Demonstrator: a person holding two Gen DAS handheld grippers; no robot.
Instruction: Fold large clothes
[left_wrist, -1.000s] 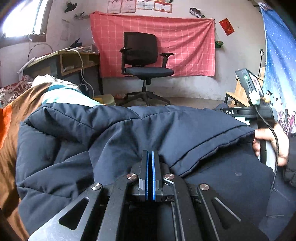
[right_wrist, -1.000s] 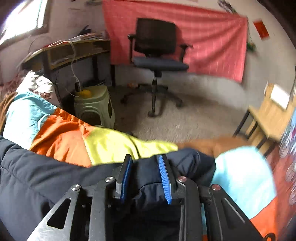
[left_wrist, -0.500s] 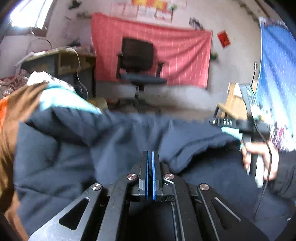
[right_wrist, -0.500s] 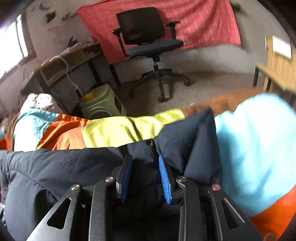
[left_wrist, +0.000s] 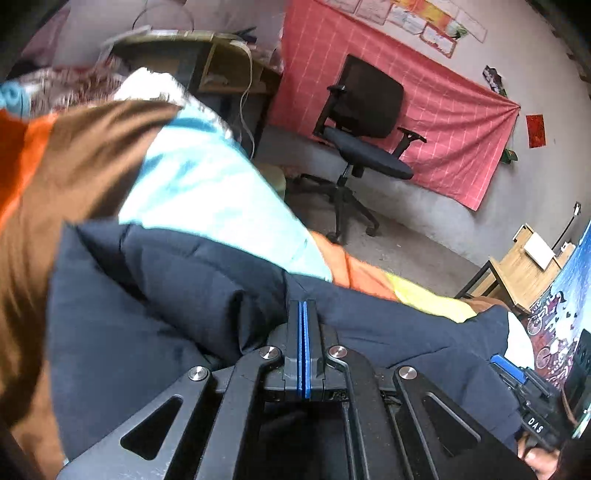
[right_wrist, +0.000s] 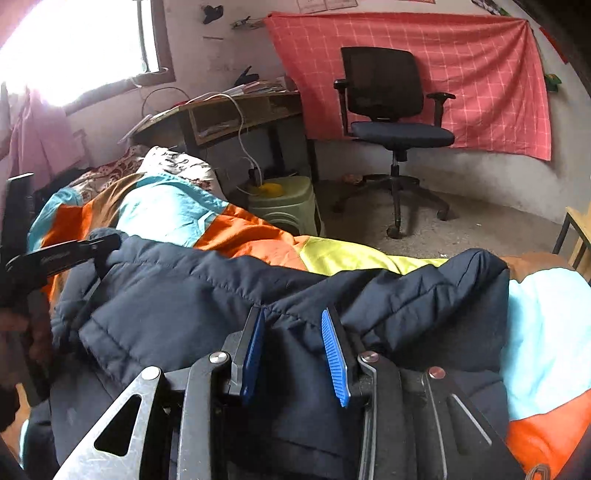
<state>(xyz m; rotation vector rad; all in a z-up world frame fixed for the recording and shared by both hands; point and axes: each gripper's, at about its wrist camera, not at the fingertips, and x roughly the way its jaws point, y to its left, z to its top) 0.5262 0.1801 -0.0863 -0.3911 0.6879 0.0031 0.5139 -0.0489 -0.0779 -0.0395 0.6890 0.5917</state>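
A large navy padded jacket (left_wrist: 177, 295) lies bunched on a bed covered by a colour-block quilt (left_wrist: 207, 184). My left gripper (left_wrist: 304, 310) is shut, its blue pads pressed together at a fold of the jacket; whether cloth is pinched between them is hidden. In the right wrist view the jacket (right_wrist: 207, 295) spreads across the quilt (right_wrist: 173, 214). My right gripper (right_wrist: 293, 321) has its jaws apart with a thick fold of the jacket bunched between the blue pads. The left gripper shows at the left of that view (right_wrist: 103, 242), at the jacket's far edge.
A black office chair (right_wrist: 391, 122) stands on the floor beyond the bed, before a red cloth on the wall (right_wrist: 461, 74). A wooden desk (right_wrist: 229, 110) and a green stool (right_wrist: 284, 203) sit by the bed. A small wooden table (left_wrist: 524, 266) stands at the right.
My left gripper has swung left and tilted, staying shut; the quilt now shows past the jacket. My right gripper has turned left and lowered with the jacket fold still between its pads.
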